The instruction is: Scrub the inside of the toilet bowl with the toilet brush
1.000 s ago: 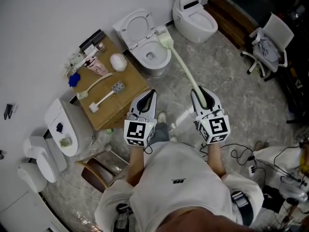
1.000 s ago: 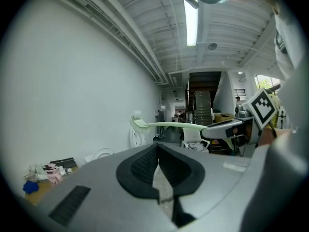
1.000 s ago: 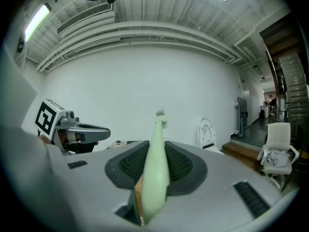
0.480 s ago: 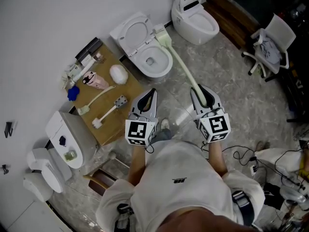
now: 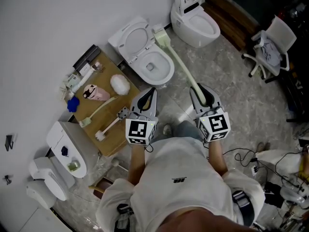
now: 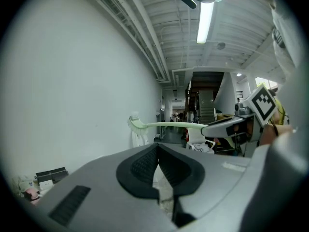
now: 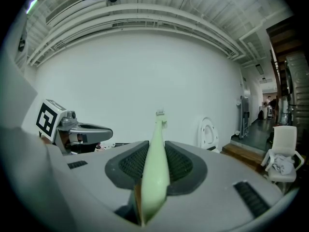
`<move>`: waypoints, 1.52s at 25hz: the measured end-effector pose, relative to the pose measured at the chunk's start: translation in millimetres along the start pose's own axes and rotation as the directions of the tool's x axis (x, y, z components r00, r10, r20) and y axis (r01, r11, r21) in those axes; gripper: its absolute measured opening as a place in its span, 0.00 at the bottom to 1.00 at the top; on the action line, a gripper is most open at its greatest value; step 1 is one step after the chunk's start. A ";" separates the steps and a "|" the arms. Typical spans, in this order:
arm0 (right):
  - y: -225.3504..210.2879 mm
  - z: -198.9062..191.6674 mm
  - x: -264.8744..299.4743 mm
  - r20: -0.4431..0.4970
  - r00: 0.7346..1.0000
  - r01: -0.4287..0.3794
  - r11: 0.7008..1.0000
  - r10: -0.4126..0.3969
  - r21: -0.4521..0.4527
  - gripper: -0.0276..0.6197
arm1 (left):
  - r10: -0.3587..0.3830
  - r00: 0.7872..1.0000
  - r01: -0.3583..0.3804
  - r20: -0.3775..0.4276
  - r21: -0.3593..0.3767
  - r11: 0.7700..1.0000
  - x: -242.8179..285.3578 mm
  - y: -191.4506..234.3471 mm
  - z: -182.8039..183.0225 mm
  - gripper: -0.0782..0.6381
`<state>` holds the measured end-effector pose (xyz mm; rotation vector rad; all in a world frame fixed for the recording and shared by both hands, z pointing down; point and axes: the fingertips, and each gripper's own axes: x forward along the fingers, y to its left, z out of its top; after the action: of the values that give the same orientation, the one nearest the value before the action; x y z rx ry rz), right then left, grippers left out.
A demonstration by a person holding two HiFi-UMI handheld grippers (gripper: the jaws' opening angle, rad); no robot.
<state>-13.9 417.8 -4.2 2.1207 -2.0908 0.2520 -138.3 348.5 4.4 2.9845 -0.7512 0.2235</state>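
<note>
The room is bare: a white wall [image 5: 48, 33] ahead of the fingers and a grey marbled floor [image 5: 227, 81] beneath them. The toilet [image 5: 142, 69] stands against that wall with its seat and lid up, ahead of both grippers and well below them. A second toilet [image 5: 195, 23] sits farther off to the right, and a chair [image 5: 273, 45] stands far right. A low wooden table [image 5: 104, 115] with a few spare brushes and bottles lies left of the left fingers. The right gripper [image 5: 200, 92] is clamped on the handle end of the brush [image 5: 181, 64], its pads pressing the pale green shaft from both sides. The shaft runs straight out from those fingers toward the wall, roughly level. Its head seems to hang over the far right edge of the bowl, by the hinge, not down inside. The left gripper [image 5: 147, 98] is held alongside, pads together with nothing between them, and it is no nearer the bowl. Only the right one matters here. As I read it, the bowl lies down and slightly left of the brush head, so the head must tip down and draw back a little to reach the inside.
</note>
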 end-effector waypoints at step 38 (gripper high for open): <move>-153.7 -16.8 265.2 -0.149 0.943 -0.301 0.954 0.298 0.003 0.19 | 0.291 0.948 -0.303 -0.126 -0.095 0.948 238.0 124.7 -37.1 0.12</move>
<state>142.9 165.6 73.4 1.7064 -2.3068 0.4092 5.1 131.0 80.0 2.7151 -1.1575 0.3435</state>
